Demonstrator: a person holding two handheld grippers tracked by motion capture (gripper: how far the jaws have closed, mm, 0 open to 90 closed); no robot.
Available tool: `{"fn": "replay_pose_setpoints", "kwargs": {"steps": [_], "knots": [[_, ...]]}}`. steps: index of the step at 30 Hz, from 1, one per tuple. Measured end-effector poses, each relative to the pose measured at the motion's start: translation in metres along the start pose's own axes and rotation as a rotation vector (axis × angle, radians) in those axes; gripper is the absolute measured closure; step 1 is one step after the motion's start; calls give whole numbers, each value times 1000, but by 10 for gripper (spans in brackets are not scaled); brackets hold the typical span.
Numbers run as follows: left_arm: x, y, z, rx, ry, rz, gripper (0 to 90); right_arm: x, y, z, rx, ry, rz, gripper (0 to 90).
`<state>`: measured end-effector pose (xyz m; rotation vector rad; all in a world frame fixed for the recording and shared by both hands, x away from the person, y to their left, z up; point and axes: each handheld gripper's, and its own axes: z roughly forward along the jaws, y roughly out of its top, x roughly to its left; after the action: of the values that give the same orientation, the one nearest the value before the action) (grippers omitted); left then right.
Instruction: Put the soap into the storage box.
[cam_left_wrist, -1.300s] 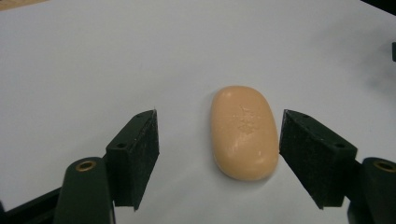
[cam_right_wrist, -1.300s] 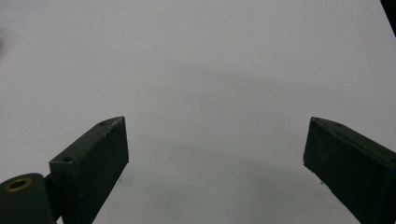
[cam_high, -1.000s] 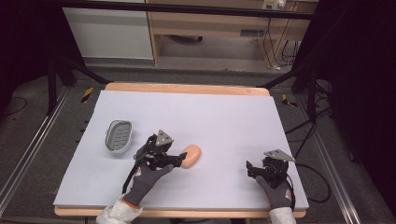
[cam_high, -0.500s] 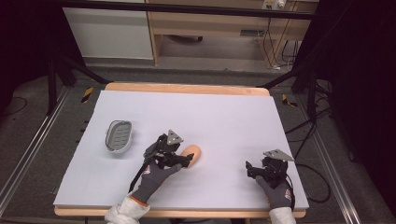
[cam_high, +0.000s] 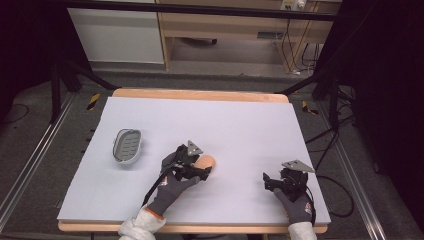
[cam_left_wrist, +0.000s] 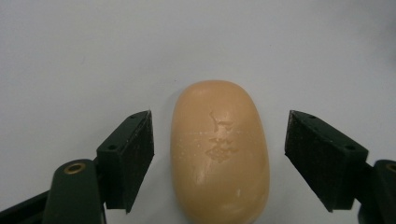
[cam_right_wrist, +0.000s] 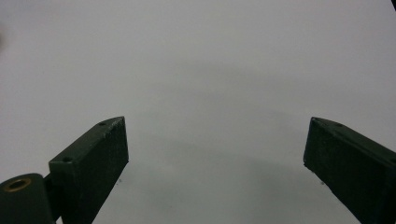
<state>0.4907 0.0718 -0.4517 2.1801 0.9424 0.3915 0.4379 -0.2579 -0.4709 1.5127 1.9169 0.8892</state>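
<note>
Left claw straddling the soap, grip not yet made

My left claw (cam_left_wrist: 219, 154) stands wide around the bar of soap (cam_left_wrist: 219, 154), one jaw on each long side with a gap at both, so nothing is held; the soap lies flat on the table (cam_high: 240, 120), near the middle of its near edge. The soap dish (cam_high: 127, 146) sits empty toward the left edge, so closing, lifting and carrying seem left to do. My right claw (cam_right_wrist: 215, 154) rests wide open, empty, near the near right corner.

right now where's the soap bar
In the high view the soap bar lies on the white table, near the front middle, between the open jaws of the left gripper, right of the grey soap dish.
</note>
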Motion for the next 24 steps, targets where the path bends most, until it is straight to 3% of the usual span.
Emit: {"fn": "replay_pose_setpoints", "kwargs": {"steps": [16,24], "knots": [[-2,-3,23,61,8,12,233,1,0,1,8,3,2,68],[-3,-4,29,84,12,17,276,0,0,1,9,4,3,68]]}}
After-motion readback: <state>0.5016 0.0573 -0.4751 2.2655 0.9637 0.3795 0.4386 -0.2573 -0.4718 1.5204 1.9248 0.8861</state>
